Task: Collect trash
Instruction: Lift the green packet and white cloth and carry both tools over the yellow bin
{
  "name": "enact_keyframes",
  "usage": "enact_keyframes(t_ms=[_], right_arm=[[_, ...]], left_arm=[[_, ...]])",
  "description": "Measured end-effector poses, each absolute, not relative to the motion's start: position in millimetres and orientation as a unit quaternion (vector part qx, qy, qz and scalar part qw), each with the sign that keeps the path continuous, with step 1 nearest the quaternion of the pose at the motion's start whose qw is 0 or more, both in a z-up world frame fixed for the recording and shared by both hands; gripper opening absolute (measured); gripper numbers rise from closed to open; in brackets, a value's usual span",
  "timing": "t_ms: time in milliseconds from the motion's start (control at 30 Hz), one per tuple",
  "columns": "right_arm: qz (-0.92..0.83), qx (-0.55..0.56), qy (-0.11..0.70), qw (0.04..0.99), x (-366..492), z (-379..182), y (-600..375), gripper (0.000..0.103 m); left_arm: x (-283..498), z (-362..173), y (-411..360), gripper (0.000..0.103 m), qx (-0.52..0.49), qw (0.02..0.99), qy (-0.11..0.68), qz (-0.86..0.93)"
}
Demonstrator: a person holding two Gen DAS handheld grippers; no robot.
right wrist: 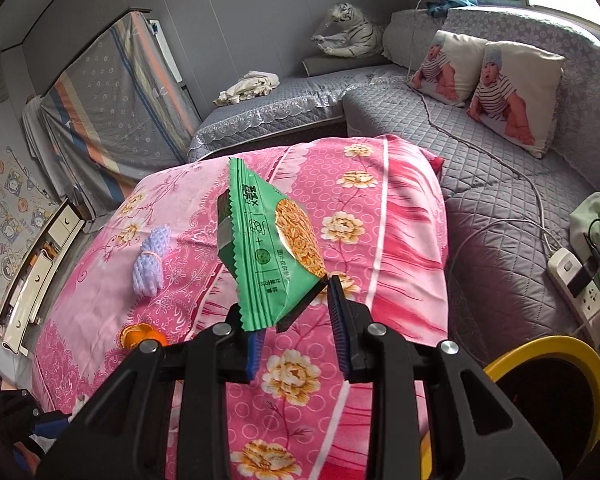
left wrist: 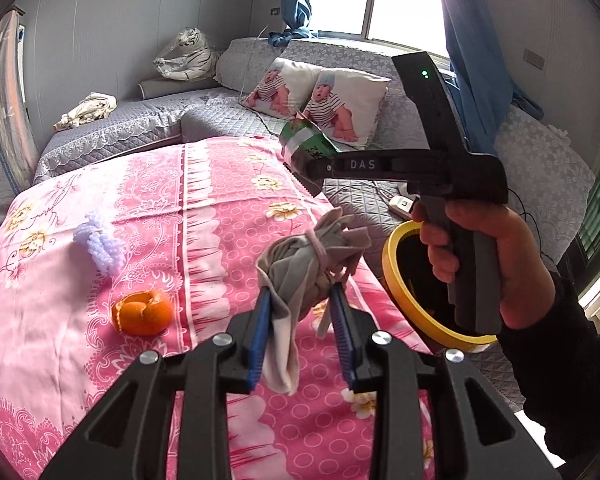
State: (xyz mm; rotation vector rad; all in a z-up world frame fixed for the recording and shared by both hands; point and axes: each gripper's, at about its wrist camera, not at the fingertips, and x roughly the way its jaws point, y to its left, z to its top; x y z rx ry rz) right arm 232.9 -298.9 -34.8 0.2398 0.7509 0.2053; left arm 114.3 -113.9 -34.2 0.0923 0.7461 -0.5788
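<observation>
On the pink floral bedspread (left wrist: 100, 340) an orange peel (left wrist: 142, 313) and a lilac foam net (left wrist: 98, 242) are left, while the left gripper (left wrist: 302, 300) clamps a grey rag bundle (left wrist: 308, 256) and the right gripper (right wrist: 296, 312) pinches a green snack wrapper (right wrist: 268, 240), both near the yellow-rimmed bin (left wrist: 394, 264), neither dropped in yet

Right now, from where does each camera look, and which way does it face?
Left wrist: on left gripper, facing down over the pink bedspread, holding a grey cloth bundle; hand with right gripper visible.
Right wrist: on right gripper, same direction, holding a green wrapper.
Shared: orange peel, yellow-rimmed bin.
</observation>
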Motion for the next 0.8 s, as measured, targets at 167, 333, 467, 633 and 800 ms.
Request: enact_keyframes(t_ms=[167, 333, 467, 633, 800], right_arm=[[0.07, 0.128, 0.357, 0.923, 216.0, -32.4, -334.3, 0.027], [0.043, 0.139, 0.345, 0.927, 196.9, -28.0, -368.0, 0.027], [0.024, 0.15, 0.337, 0.929, 184.3, -26.5, -392.0, 0.027], [0.001, 0.161, 0.331, 0.93, 167.5, -29.1, -417.3, 0.027], [-0.019, 0.172, 0.329, 0.928, 151.3, -34.2, -441.5, 0.027]], left_arm=[[113.5, -32.9, -141.4, 0.028, 0.058, 0.884, 0.353, -0.3], [114.1, -31.4, -166.5, 0.028, 0.071, 0.879, 0.35, -0.315], [115.5, -30.6, -186.3, 0.028, 0.081, 0.876, 0.347, -0.325], [117.0, -31.2, -211.2, 0.028, 0.096, 0.871, 0.344, -0.338], [117.1, -33.6, -236.9, 0.028, 0.107, 0.864, 0.34, -0.354]])
